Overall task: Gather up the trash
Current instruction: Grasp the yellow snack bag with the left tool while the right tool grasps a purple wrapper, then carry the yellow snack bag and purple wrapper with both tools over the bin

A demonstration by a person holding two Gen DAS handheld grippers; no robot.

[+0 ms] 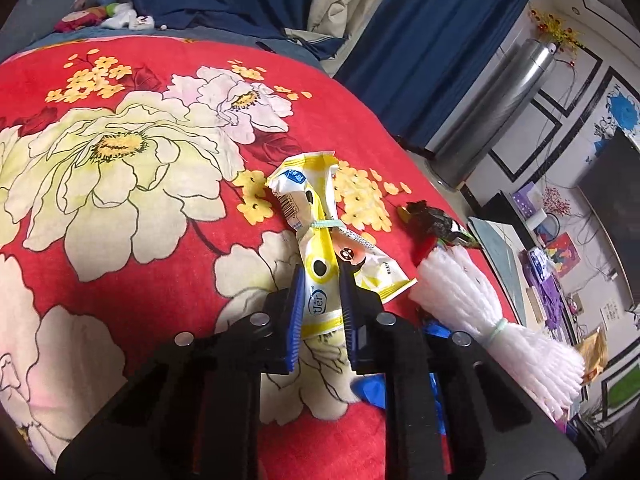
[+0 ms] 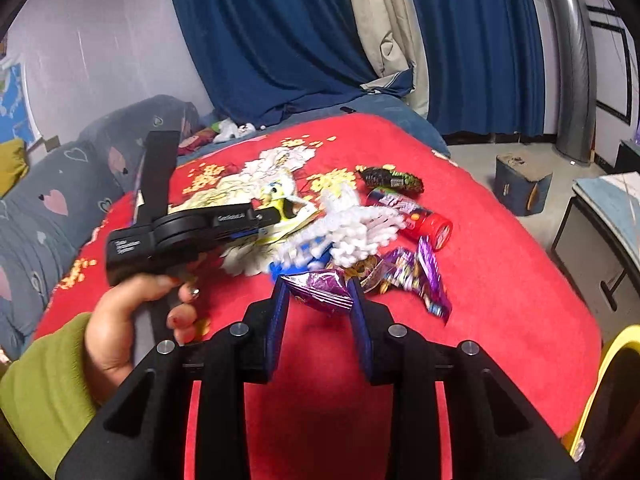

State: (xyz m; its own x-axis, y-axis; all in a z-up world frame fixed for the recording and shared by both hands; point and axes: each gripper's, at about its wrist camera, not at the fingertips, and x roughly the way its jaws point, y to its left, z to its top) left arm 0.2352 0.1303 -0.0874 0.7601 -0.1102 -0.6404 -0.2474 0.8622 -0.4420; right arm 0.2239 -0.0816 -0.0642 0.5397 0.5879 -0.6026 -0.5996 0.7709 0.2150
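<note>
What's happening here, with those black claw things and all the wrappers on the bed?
A person is picking up trash from a red flowered blanket with two hand-held grippers. The left gripper has its fingers closed around a yellow and white wrapper. The right gripper is pinching a purple wrapper. A white foam net, a red-capped tube and a dark wrapper lie loose on the blanket.
</note>
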